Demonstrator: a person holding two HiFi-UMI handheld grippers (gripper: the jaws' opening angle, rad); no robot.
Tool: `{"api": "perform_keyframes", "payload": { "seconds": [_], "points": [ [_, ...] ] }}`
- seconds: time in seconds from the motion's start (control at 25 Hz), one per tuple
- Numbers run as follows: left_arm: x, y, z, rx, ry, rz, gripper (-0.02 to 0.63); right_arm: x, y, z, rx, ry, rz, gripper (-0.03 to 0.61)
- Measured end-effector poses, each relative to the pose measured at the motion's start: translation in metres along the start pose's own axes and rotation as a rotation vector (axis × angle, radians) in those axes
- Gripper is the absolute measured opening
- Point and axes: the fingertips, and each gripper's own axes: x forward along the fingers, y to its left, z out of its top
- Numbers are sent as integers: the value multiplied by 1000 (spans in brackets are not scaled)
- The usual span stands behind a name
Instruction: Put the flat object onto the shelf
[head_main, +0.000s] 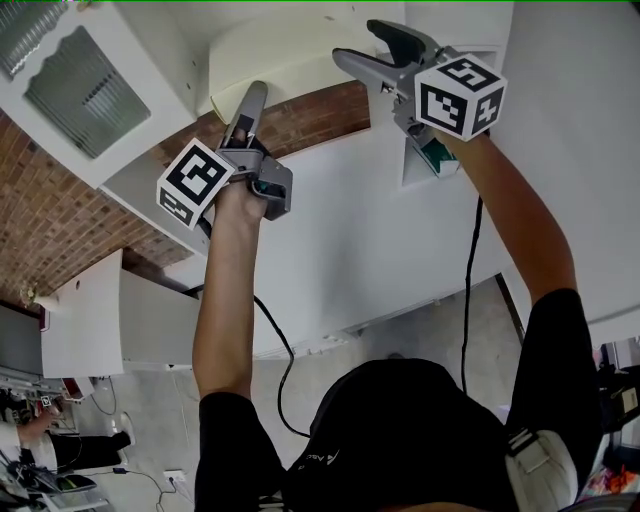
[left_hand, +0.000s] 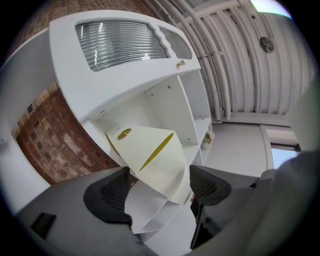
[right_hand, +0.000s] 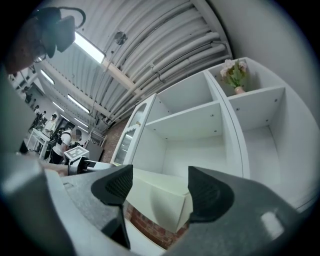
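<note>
Cream flat object (left_hand: 161, 169), just one, sits in the white shelf (left_hand: 175, 107), ahead of two grippers. Both the left gripper (left_hand: 160, 186) and right gripper (right_hand: 157, 187) gape, empty.

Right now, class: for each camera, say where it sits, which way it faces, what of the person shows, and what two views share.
Head view: on the person's head, facing the white shelf unit; both forearms, left gripper, right gripper show.
Left gripper view: rides the left gripper, looks up into the shelf; its fingers show.
Right gripper view: rides the right gripper, faces the open compartments; its fingers show.
Shared: both gripper views see the pale flat object.
</note>
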Motion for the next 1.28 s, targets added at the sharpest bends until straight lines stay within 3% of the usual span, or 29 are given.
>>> {"api": "perform_keyframes", "payload": {
  "seconds": [0.16, 0.36, 0.56, 0.64, 0.88, 1.08, 1.28],
  "points": [
    [0, 2, -3, 33, 43, 35, 367, -2, 7, -6, -1, 19, 9, 345],
    [-4, 5, -5, 26, 42, 43, 414, -4, 12, -12, -4, 34, 12, 345],
    [-15, 2, -12, 46, 45, 42, 420, -6, 20, -13, -8, 37, 20, 345],
    [-26, -6, -17, 94, 32, 38, 420, -14, 28, -14, -14, 32, 27, 343],
    [-57, -42, -23, 273, -26, -26, 415, -39, 55, -17, -40, 5, 65, 242],
    [-79, -71, -24, 468, -53, -89, 321, -56, 77, -23, -41, -21, 78, 184],
    [-94, -90, -41, 604, -28, -124, 221, -70, 102, -27, -70, -41, 81, 101]
  ]
}}
